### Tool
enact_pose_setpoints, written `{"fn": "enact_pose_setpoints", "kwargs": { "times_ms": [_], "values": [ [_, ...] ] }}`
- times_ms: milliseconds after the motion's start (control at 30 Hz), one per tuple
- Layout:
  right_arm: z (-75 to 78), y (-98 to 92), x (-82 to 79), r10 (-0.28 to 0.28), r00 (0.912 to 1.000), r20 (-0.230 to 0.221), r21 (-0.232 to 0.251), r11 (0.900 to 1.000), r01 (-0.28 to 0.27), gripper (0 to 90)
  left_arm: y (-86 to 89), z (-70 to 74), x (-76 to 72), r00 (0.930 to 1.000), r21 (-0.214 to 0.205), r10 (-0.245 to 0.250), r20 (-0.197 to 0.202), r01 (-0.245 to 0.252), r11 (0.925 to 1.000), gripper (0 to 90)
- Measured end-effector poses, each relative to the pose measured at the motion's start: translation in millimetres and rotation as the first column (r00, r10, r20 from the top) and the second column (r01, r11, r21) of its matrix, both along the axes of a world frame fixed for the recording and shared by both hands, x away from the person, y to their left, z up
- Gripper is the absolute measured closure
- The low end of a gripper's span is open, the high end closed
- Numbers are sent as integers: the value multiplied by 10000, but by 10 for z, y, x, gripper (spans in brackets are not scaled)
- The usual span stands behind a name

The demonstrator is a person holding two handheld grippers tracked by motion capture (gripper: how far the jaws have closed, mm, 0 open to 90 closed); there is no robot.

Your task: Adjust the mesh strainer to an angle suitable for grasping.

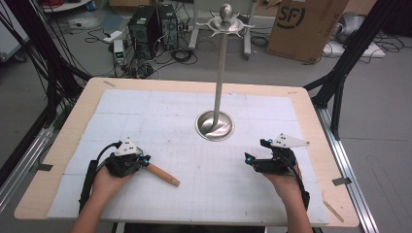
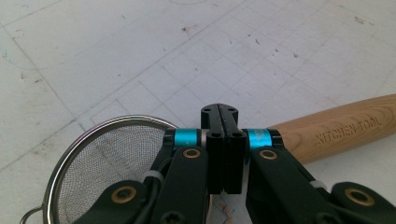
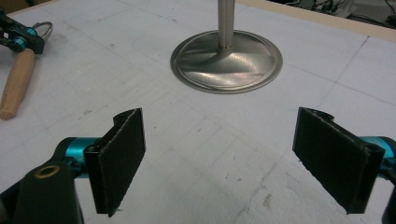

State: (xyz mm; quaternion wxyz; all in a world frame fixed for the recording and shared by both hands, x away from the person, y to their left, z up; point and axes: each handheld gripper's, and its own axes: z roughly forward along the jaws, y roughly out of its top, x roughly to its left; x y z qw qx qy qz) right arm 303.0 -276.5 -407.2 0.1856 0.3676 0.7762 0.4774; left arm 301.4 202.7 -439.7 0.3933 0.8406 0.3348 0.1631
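Open mat lay btwn my grippers; the steel stand rose mid-table ahead, a wooden-handled strainer lying just right of my left gripper.

- A white mat with thin lines covers the wooden table.
- A big cardboard box sits on the floor.
- Black computer boxes stand among tangled cables.

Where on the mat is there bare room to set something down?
Bare: the middle strip between the left gripper and right gripper, nearer than the stand's base, and the far corners either side of it. Crowded: near left, around the strainer.
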Motion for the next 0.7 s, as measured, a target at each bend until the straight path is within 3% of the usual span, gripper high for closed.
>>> {"fn": "enact_pose_setpoints", "kwargs": {
  "times_ms": [133, 333, 500, 600, 667, 700],
  "values": [
    [0, 0, 1, 21, 10000, 11, -1, 10000, -21, 161, -8, 0, 5, 10000, 112, 2, 49, -3, 9999, 894],
    [-2, -7, 3, -21, 10000, -36, 19, 10000, 21, 161, -14, 53, -31, 9995, -109, -64, 323, 67, 9999, 875],
    [-8, 4, 3, -4, 10000, -83, -39, 10000, 4, 160, -71, 121, -104, 9971, -438, -621, 438, 640, 9970, 873],
    [-4, 1, 0, 13, 10000, -46, -1, 10000, -13, 160, -170, 132, -183, 9898, -448, -1367, 392, 1384, 9894, 874],
    [-1, -2, -2, 9, 10000, -7, -3, 10000, -9, 160, -196, 128, -205, 9873, -402, -1552, 353, 1566, 9869, 875],
    [-2, -3, -2, 10, 10000, 4, -8, 10000, -10, 160, -241, 119, -248, 9808, -361, -1923, 320, 1934, 9804, 875]
  ]
}}
